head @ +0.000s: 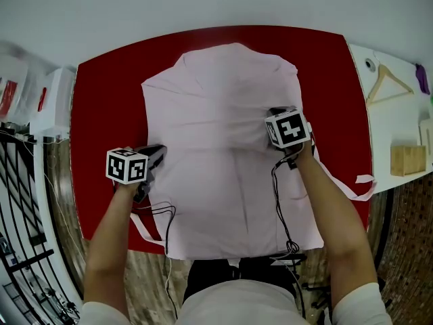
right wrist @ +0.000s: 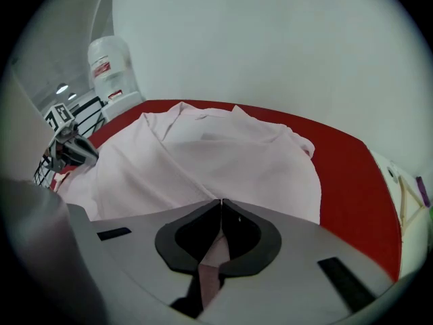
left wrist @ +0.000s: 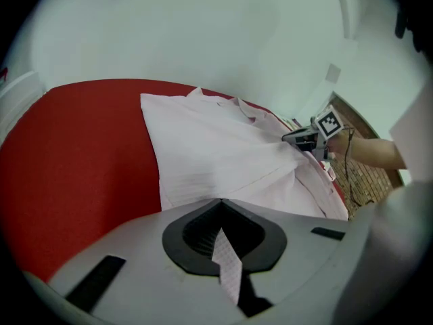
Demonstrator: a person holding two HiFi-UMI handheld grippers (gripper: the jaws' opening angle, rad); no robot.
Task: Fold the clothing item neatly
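**Shirt (head: 223, 147) flat on a red table (head: 101, 100)**

The brown floor (head: 413, 249) shows at the bottom corners. The table top is smooth. The shirt is thin, soft and pale pink, spread over the middle of the frame. Both forearms reach forward and tip down. The left gripper (head: 154, 156) is squeezed tight on the shirt's left edge, and the right gripper (head: 276, 114) on its right side. At the right, a wooden hanger (head: 387, 83) lies on a white shelf (head: 399, 124). Beyond is a white wall (head: 203, 2).

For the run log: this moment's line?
pink garment: spread on red table | left hand-held gripper: shut on it | right hand-held gripper: shut on it
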